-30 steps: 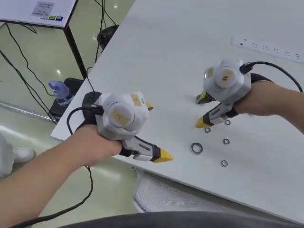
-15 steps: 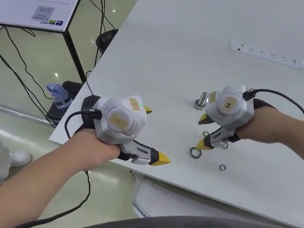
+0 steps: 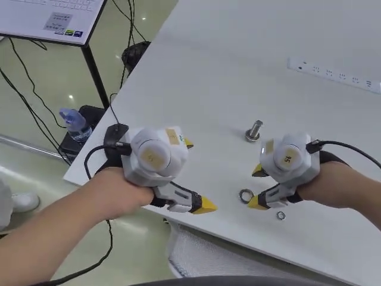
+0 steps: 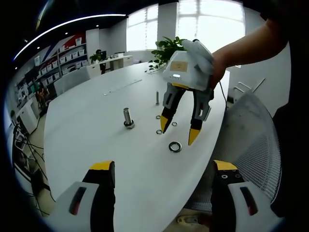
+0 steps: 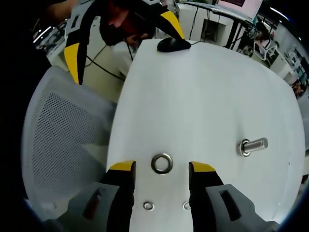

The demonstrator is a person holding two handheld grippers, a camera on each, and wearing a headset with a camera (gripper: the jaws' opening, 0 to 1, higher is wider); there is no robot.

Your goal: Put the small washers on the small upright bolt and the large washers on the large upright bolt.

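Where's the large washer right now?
Right gripper view: the large washer lies flat on the table, between the tips of the open right claw, large bolt to its right.

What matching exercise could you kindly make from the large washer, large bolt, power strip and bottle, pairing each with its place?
Things:
1. large washer
2. large bolt
3. power strip
4. bottle

Places:
A. on the floor
B. standing upright on the table
C. between the open jaws of the right gripper
D. lying flat at the table's far side

Pairs: 1-C, 2-B, 3-D, 4-A
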